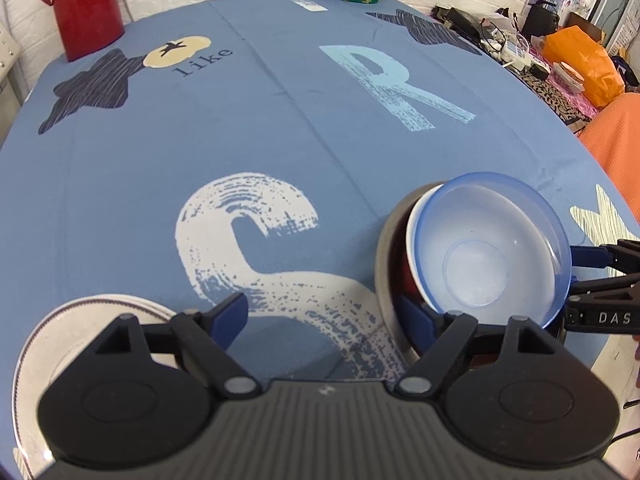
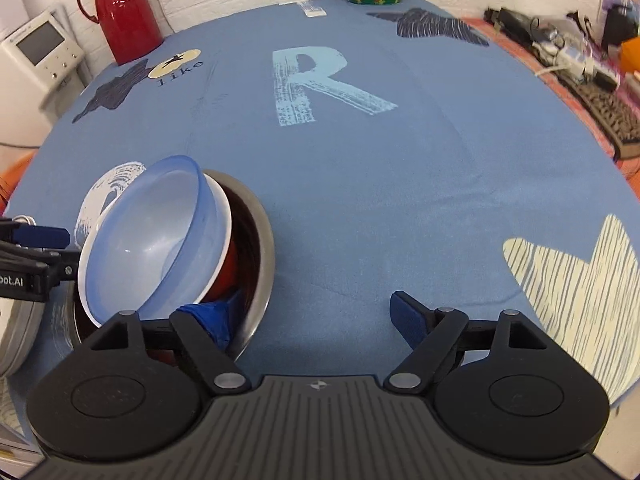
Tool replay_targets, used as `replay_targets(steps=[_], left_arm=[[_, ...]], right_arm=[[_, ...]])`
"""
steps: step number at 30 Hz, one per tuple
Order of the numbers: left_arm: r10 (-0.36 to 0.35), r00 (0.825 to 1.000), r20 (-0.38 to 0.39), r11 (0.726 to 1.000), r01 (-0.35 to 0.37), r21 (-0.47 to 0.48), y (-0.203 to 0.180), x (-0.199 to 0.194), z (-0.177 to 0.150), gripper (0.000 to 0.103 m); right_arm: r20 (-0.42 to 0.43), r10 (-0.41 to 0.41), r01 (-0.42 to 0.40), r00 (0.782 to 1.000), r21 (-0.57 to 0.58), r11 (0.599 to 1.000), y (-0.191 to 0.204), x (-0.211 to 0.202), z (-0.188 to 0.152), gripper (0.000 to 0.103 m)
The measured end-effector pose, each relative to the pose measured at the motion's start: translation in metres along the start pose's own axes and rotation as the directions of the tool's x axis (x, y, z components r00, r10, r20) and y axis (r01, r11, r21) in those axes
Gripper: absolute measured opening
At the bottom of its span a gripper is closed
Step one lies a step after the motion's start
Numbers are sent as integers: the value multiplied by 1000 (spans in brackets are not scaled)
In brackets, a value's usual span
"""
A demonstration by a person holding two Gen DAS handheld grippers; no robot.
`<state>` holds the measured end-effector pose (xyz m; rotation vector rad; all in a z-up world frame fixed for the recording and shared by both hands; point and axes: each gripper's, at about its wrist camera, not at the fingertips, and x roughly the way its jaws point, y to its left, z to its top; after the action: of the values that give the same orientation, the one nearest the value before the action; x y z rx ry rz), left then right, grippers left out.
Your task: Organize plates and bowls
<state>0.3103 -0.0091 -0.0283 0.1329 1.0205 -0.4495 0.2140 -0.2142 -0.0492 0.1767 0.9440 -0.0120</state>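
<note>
Both my grippers stand with their fingers wide apart and grip nothing. My left gripper [image 1: 326,314] hovers over the blue tablecloth [image 1: 280,128], between a white plate [image 1: 52,332] at its left and the stack of bowls at its right. There the translucent blue bowl [image 1: 492,248] lies tilted in a white bowl [image 1: 412,236], inside a steel bowl [image 1: 384,248]. My right gripper [image 2: 316,316] has its left finger [image 2: 212,316] inside the steel bowl's rim.
</note>
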Motion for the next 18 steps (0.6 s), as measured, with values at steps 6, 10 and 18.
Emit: replay_targets(steps=[6,10,18], left_arm=[[5,1000,5,1000,-5,8,-2,0,-1,82],[-3,1000,24,1000,3,23,-5,-3,-4,72],[-79,996,35,996,78,34,-14,-9,-7,33]], right_arm=[[12,18,-19,1000,23,1000,-5,0,0,69],[119,37,-31,992,-54,998,3,-11,-10,46],[122,81,-66,989,-120,991,11,-12,-5,24]])
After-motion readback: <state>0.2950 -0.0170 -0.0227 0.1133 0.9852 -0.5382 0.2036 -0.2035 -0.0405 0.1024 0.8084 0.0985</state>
